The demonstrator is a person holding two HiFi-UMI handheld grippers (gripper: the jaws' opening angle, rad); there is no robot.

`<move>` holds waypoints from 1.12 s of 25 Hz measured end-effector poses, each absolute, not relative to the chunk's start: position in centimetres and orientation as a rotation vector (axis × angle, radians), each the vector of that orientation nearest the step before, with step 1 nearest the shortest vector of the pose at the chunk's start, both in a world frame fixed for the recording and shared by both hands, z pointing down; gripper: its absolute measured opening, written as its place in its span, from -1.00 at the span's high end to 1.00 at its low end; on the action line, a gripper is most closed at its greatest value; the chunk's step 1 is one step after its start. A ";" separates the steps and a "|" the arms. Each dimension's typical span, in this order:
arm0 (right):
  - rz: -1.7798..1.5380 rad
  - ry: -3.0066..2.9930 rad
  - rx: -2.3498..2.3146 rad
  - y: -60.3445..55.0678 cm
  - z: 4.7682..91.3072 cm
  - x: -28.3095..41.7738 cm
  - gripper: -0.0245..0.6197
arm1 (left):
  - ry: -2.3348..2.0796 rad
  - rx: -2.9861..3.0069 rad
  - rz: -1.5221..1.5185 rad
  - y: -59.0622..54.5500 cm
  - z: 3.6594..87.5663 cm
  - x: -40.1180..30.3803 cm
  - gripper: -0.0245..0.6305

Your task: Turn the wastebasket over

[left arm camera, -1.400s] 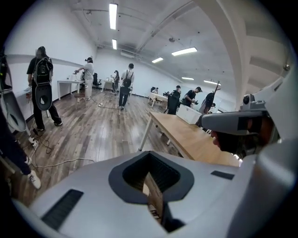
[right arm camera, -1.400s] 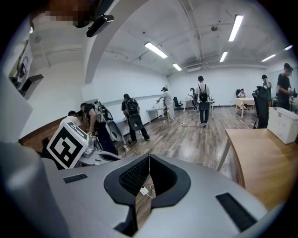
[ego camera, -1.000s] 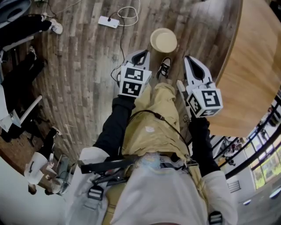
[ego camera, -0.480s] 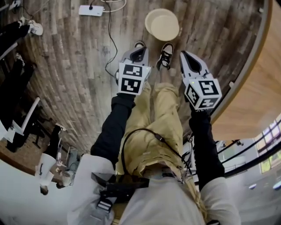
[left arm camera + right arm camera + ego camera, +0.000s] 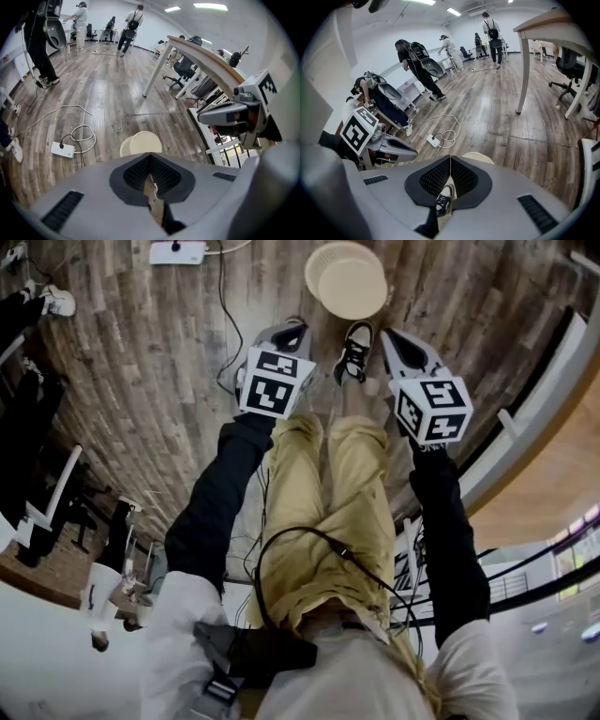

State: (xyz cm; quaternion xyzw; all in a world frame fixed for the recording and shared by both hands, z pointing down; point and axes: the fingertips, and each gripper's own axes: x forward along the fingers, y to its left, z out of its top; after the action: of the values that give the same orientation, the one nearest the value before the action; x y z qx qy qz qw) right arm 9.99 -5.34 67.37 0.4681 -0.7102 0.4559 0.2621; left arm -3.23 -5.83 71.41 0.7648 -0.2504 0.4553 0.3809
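Left tongs (image 5: pixel 291 334): closed, the ribbed pads meet and hold nothing. I point them steeply down at the floor (image 5: pixel 141 381).
Right tongs (image 5: pixel 394 338): closed and empty in the same way, also angled down.
Wastebasket (image 5: pixel 347 282): pale, round, with a lattice wall. It stands on the floor ahead of both tongs, clear of them and roughly midway between their lines. Its upper face looks flat and plain, but I cannot tell whether this is the base or the mouth.
Shoe (image 5: pixel 354 351): dark with a white sole, between the tips of my tongs, just on the near side of the wastebasket.
Power strip (image 5: pixel 176 252): white, on the floor well to the left of the wastebasket.
Cable (image 5: pixel 222 315): dark, running over the planks from the power strip toward my left tongs.
Left marker cube (image 5: pixel 272 385): on my left tongs, above a dark sleeve.
Right marker cube (image 5: pixel 433 409): on my right tongs.
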 end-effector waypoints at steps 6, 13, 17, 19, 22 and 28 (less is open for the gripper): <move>1.237 -1.880 1.229 -7.1 71.7 11.0 0.86 | -0.596 1.893 1.197 -7.1 75.2 -3.1 0.93; 1.252 -1.842 1.176 -9.0 78.7 11.6 0.86 | -0.714 1.799 1.198 -9.6 81.1 -2.7 0.93; 1.244 -1.815 1.174 -10.1 83.2 13.1 0.86 | -0.732 1.799 1.212 -11.1 84.8 -1.8 0.93; 1.243 -1.801 1.183 -10.6 85.4 13.9 0.86 | -0.728 1.789 1.217 -11.5 86.7 -1.6 0.93; 1.247 -1.786 1.192 -10.8 88.1 14.9 0.86 | -0.721 1.757 1.223 -11.5 89.4 -1.8 0.93; 1.248 -1.768 1.211 -11.6 92.1 16.3 0.85 | -0.723 1.722 1.220 -12.4 93.6 -1.8 0.93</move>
State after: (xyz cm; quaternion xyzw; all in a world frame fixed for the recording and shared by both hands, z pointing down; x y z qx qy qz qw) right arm 16.30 -11.56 92.11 0.4617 -0.6744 0.4760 0.3248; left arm -1.77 -12.40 93.60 0.6933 -0.2910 0.4911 0.4398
